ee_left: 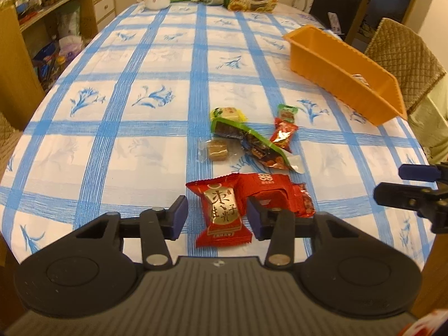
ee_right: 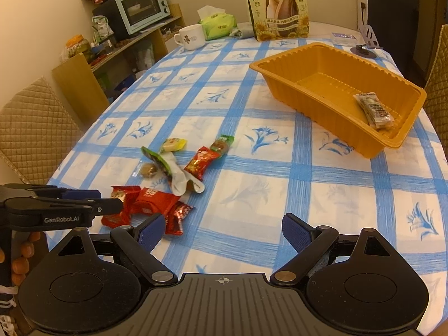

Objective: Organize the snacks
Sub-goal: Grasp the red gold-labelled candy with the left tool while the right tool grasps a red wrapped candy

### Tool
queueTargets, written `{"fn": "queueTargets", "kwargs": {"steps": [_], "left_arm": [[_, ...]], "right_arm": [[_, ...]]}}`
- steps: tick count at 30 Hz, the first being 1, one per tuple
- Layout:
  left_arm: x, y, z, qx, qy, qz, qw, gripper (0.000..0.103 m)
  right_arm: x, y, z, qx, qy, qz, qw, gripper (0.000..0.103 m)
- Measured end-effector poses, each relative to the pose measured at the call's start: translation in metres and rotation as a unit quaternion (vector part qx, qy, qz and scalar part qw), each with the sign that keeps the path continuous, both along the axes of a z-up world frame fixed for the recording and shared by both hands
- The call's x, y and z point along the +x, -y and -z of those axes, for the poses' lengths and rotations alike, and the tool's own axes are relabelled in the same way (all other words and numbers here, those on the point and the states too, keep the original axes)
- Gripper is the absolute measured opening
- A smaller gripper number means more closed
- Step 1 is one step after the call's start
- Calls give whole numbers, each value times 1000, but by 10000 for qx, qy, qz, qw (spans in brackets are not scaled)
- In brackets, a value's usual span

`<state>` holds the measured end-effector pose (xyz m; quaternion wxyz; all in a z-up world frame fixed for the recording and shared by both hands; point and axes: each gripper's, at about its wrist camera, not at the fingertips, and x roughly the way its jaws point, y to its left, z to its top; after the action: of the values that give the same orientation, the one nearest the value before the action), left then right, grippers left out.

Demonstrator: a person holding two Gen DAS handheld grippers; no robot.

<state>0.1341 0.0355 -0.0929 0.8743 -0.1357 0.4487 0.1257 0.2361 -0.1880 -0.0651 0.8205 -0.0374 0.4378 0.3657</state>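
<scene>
Several wrapped snacks lie in a loose pile on the blue-checked tablecloth (ee_left: 140,64). My left gripper (ee_left: 217,215) is open, its fingers on either side of a red candy packet (ee_left: 222,212), without closing on it. A second red packet (ee_left: 273,193) lies just behind. A green-edged packet (ee_left: 246,140), a brown cube sweet (ee_left: 217,149) and small red and green sweets (ee_left: 284,133) lie further on. The orange tray (ee_right: 308,64) holds one clear-wrapped snack (ee_right: 375,110). My right gripper (ee_right: 221,232) is open and empty above bare cloth, right of the pile (ee_right: 156,204).
A sunflower-seed bag (ee_right: 275,8), a white mug (ee_right: 190,37) and a green tissue pack (ee_right: 217,25) stand at the table's far end. Padded chairs (ee_right: 36,131) flank the table. Shelves with a toaster oven (ee_right: 140,7) stand at the left wall.
</scene>
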Motion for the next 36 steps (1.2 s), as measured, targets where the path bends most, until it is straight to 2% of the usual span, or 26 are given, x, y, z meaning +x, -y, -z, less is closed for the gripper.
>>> {"fn": "queueTargets", "kwargs": {"steps": [3,8,14,19,20,21,25,27,33,36], "left_arm": [[3,-1,3,-39,-29,-70,10000,38],[7,-4,8,-137,-119,-179,9997,23],[3,-8,6,-65,-72,-260,9996,21],[-8,-22,-4,-9,22,-559,9984,21],[-10,-26,-6,1,42,-634,9980,21],[-13,-30,-9,13,62,-706,9975,21],[-21,-42,-17,103,130,-959,9953,21],[-26,-48,-20,135,150,-1075,9940,21],[-37,-62,-25,231,177,-1305,9910,21],[-41,-66,-26,237,180,-1362,9902,21]], "right_arm": [[7,1,2,-1,-24,-21,10000,90],[19,-1,5,29,-66,-103,9999,90],[32,-14,7,107,-60,-263,9996,90],[42,-33,11,173,-31,-422,9990,90],[44,-38,13,193,-34,-475,9987,85],[45,-42,15,211,-61,-531,9983,76],[55,-63,24,255,-198,-577,9978,63],[60,-73,29,251,-269,-542,9979,51],[73,-92,41,259,-536,-296,9978,37],[77,-98,47,196,-681,-146,9974,34]]}}
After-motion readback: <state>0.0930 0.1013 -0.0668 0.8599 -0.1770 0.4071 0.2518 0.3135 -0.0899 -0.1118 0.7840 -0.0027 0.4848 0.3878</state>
